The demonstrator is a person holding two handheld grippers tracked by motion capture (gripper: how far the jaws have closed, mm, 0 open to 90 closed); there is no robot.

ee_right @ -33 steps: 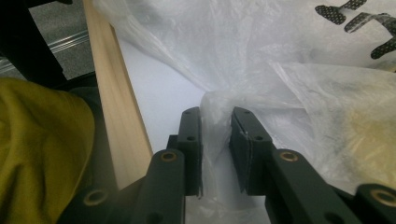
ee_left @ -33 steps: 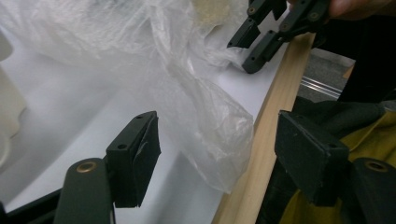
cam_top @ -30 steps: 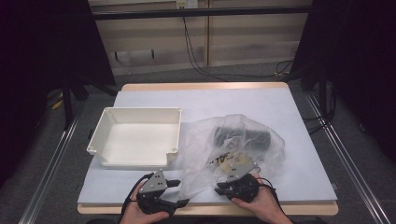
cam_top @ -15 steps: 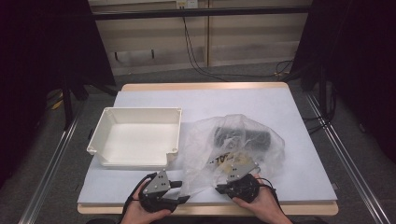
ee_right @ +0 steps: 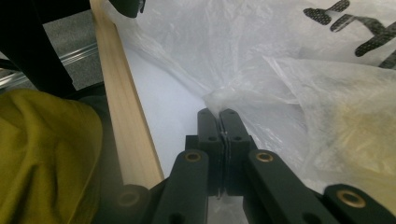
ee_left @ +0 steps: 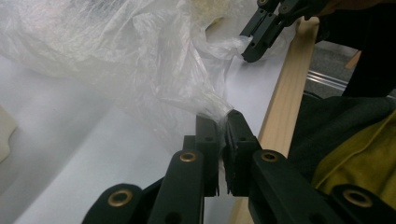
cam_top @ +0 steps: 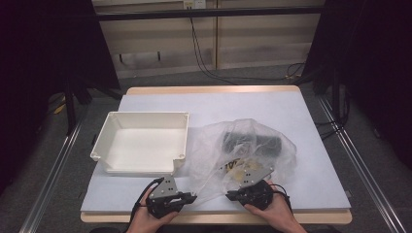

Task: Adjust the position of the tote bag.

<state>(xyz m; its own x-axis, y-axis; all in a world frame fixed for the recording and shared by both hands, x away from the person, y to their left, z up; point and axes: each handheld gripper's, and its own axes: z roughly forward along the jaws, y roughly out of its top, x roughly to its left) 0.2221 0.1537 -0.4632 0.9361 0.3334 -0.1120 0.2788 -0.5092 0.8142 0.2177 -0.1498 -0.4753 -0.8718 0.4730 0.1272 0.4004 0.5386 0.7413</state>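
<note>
**Both grippers pinch the near edge of the plastic bag; little has moved since a second ago**

The clear plastic bag (cam_top: 243, 150) lies on the right half of the white table (cam_top: 291, 111), just beside the empty white tray (cam_top: 141, 143) at its left. Inside the bag sit a dark roll (cam_top: 252, 142) toward the far side and a yellowish packet with black lettering (cam_top: 238, 167) nearer the person.

The left gripper (cam_top: 190, 197) is clenched on a twisted corner of the bag's near edge; in the left gripper view the film is bunched between the tips (ee_left: 223, 122) of the closed jaws. The right gripper (cam_top: 229, 196) is likewise clamped on the bag's edge, its jaws pressed together with a thin fold of plastic (ee_right: 219, 100) coming out of them. Both grippers sit close to the wooden front edge of the table (cam_top: 218, 217), near each other, with a stretch of film hanging between them.

Compared with the earlier frames, the bag, the tray and the things inside the bag lie in the same places. The left gripper sits a little nearer the right one than a second ago, and the hands otherwise hold the same posture at the table's front edge.
</note>
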